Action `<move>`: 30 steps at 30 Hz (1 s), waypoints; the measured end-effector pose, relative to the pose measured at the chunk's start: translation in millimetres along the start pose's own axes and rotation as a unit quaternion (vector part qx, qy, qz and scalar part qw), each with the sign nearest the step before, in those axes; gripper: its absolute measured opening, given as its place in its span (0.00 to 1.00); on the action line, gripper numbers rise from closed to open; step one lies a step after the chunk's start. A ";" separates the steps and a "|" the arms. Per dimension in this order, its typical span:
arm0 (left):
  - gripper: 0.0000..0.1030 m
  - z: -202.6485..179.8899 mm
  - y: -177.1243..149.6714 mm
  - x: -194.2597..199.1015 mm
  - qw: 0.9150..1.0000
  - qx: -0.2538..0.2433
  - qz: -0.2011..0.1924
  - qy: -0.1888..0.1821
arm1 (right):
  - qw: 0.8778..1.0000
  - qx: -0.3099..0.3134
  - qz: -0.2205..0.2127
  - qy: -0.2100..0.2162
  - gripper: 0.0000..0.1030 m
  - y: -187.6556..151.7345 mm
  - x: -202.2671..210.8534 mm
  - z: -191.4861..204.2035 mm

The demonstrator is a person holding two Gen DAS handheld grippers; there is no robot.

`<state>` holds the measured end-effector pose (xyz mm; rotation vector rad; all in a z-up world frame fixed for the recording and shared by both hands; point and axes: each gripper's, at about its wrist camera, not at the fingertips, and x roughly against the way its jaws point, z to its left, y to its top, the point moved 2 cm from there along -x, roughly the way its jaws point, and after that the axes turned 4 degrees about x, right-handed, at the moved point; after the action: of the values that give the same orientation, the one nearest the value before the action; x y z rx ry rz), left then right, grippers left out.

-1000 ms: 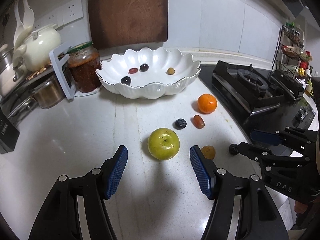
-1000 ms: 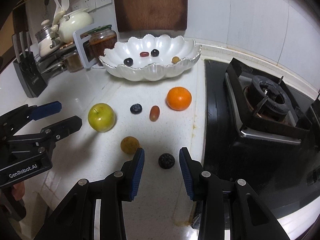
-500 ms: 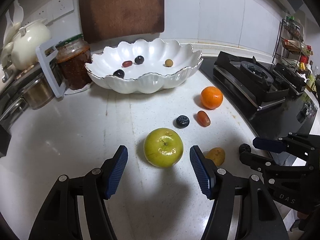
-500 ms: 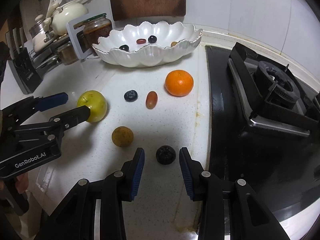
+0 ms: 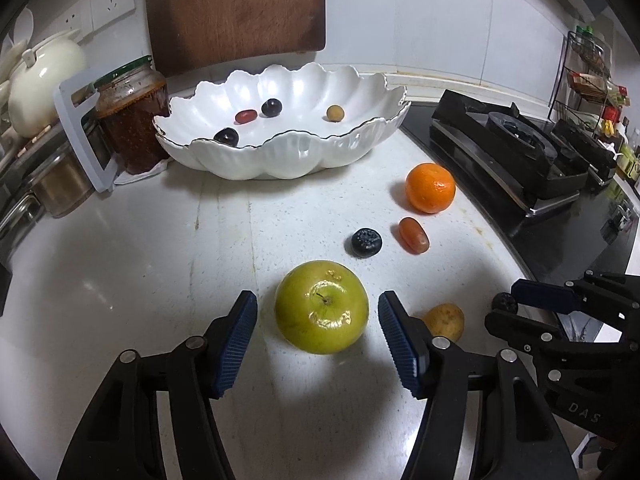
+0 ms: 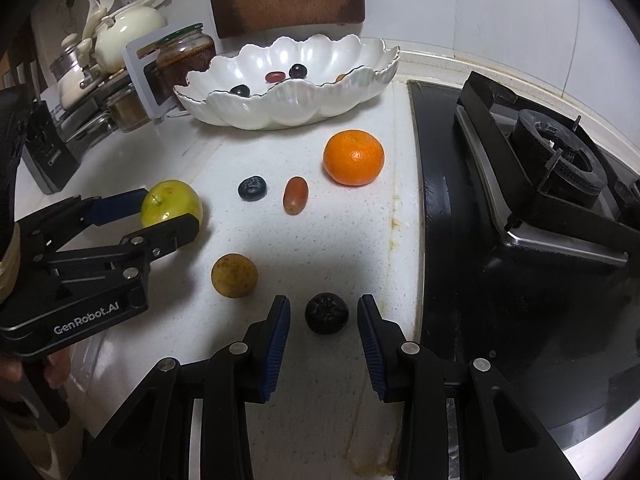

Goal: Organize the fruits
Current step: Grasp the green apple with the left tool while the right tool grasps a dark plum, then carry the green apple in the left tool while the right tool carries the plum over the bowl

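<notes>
A green apple (image 5: 322, 312) sits on the white counter between the blue pads of my left gripper (image 5: 317, 308). Its jaws are closing, and a gap still shows on each side of the apple. My right gripper (image 6: 323, 308) stands open around a small dark berry (image 6: 327, 314) near the stove edge, its pads clear of the fruit. A yellow-brown fruit (image 6: 234, 275) lies between the two grippers. Farther off lie a blueberry (image 5: 366, 243), a red grape (image 5: 413, 235) and an orange (image 5: 430, 188). The scalloped white bowl (image 5: 280, 160) at the back holds several small fruits.
A black gas stove (image 6: 540, 184) borders the counter on the right. A jar of red paste (image 5: 132, 120), a white teapot (image 5: 40, 76) and metal pots crowd the back left. A wooden cutting board (image 5: 236, 12) leans on the wall. A knife block (image 6: 46, 152) stands at far left.
Both grippers have sunk and come nearer the counter. The apple now lies between the left pads, which have narrowed. The dark berry now lies between the right pads.
</notes>
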<state>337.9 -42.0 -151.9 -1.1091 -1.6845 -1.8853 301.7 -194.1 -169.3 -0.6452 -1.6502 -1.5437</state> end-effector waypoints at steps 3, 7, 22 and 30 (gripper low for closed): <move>0.48 -1.0 0.2 -2.9 1.000 -0.004 0.003 0.001 | 1.000 0.002 0.002 0.001 0.30 0.1 -1.3 0.1; 0.46 -3.2 -0.7 -3.3 1.000 -0.009 0.003 0.005 | 1.000 0.001 0.001 0.003 0.23 -0.1 -1.7 -1.2; 0.46 -7.2 -0.8 19.6 1.000 0.006 -0.005 -0.004 | 1.000 0.007 -0.029 0.009 0.23 5.6 17.5 -0.5; 0.46 -6.4 6.1 42.5 0.999 0.019 -0.026 -0.002 | 0.998 0.013 -0.058 0.015 0.23 15.6 36.3 1.4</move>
<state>314.2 -40.1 -115.6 -1.0633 -1.7611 -1.8754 292.9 -195.6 -130.8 -0.5180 -1.7093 -1.6034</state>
